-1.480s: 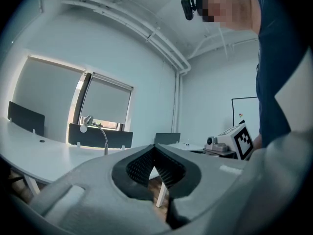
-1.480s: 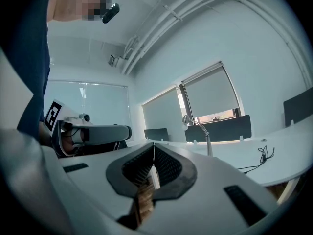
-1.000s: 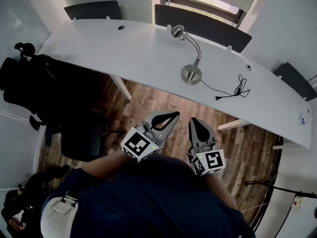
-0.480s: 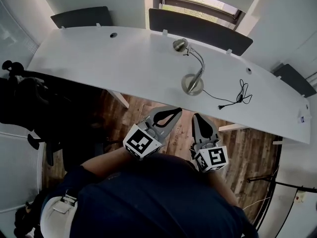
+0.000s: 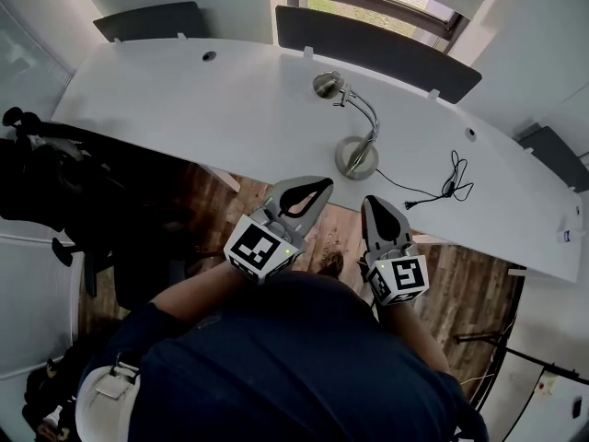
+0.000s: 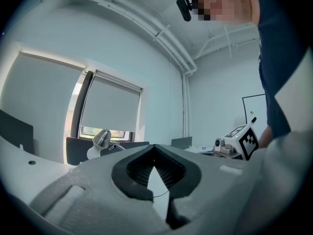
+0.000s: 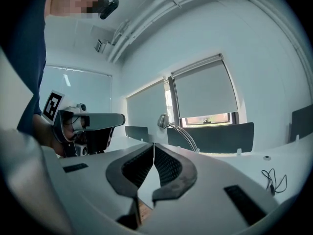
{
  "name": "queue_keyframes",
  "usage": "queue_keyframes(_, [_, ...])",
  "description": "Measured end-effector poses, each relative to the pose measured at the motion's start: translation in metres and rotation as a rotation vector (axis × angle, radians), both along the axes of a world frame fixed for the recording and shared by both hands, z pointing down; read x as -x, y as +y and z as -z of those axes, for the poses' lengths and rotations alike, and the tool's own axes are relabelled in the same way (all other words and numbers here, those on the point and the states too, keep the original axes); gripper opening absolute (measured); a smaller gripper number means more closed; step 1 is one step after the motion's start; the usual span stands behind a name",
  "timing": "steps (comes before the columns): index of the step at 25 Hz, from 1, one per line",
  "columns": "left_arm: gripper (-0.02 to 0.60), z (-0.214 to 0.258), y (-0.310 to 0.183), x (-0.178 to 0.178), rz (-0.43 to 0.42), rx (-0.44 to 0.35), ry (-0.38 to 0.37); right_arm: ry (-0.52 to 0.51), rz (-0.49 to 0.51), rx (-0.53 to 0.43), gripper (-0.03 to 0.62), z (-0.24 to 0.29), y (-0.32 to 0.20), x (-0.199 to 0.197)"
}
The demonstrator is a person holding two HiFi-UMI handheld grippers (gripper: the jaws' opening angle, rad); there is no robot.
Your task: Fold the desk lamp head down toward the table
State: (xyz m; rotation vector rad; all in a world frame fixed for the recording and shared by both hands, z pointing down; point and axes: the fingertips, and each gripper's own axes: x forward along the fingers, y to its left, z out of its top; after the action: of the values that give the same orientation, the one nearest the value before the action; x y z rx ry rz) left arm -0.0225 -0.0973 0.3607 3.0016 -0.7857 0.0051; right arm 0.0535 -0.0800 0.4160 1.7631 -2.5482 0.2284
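Observation:
A brushed-metal desk lamp stands on the curved white desk (image 5: 184, 99). Its round base (image 5: 357, 157) is near the desk's front edge. From there a gooseneck (image 5: 370, 118) rises and curves over to the lamp head (image 5: 327, 85), which is raised. My left gripper (image 5: 317, 184) and right gripper (image 5: 375, 203) are side by side just short of the desk edge, both shut and empty, a short way from the base. In the left gripper view the lamp head (image 6: 101, 137) shows beyond the jaws. The right gripper view has the head (image 7: 163, 121) and neck (image 7: 185, 135) straight ahead.
A black power cable (image 5: 442, 180) trails right from the base and lies coiled on the desk. Dark chair backs (image 5: 368, 49) line the desk's far side under a window. A black office chair (image 5: 55, 182) stands at the left on wood floor (image 5: 248, 201).
Both grippers have moved forward to the desk's front edge, closer to the lamp base. The lamp stands as before. Both pairs of jaws stay shut.

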Motion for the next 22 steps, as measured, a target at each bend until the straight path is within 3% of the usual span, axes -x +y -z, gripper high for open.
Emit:
queue_keyframes(11, [0.006, -0.009, -0.053, -0.05, 0.114, 0.002, -0.068, 0.03, 0.059, 0.033, 0.014, -0.024, -0.054, -0.055])
queue_keyframes(22, [0.006, -0.02, -0.102, -0.053, 0.195, -0.052, -0.172, 0.057, 0.058, 0.056, 0.025, -0.047, -0.09, -0.071])
